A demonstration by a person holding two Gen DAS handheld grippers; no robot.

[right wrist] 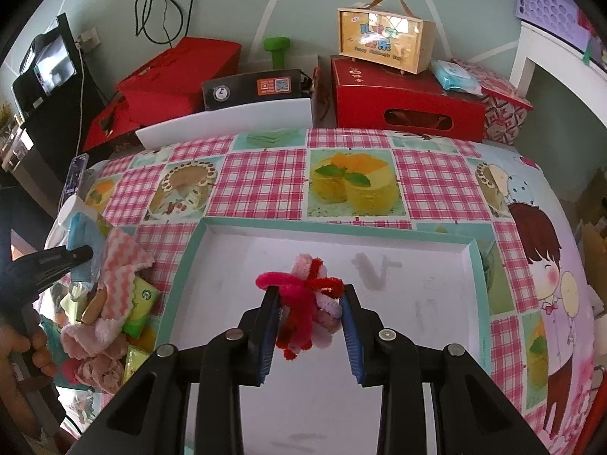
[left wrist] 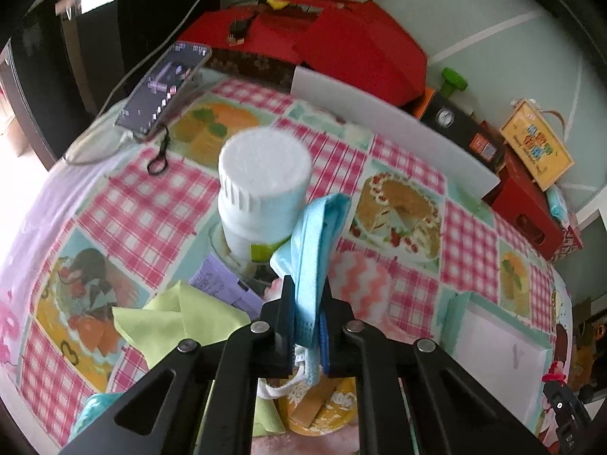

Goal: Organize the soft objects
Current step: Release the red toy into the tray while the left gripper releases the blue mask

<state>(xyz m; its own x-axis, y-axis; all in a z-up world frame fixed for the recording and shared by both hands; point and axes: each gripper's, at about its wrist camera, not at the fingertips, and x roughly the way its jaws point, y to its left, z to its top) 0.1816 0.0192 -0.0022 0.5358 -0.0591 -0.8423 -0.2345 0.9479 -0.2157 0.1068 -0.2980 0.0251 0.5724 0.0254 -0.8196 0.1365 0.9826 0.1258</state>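
My left gripper [left wrist: 306,295] is shut on a light blue face mask [left wrist: 318,242] and holds it above a pile of things beside a white bottle [left wrist: 261,189]. The left gripper also shows in the right wrist view [right wrist: 81,253], at the left over the pile. My right gripper [right wrist: 309,294] is shut on a bundle of red and pink fuzzy pipe cleaners [right wrist: 307,303], held over the white inside of a teal-rimmed tray [right wrist: 379,233].
The pile at the left holds a pink zigzag cloth [right wrist: 117,265], green tissue packs [right wrist: 142,303] and a yellow-green cloth [left wrist: 163,322]. A phone [left wrist: 163,87] lies on the checked tablecloth. Red boxes [right wrist: 406,102] and a white board [right wrist: 227,121] line the back.
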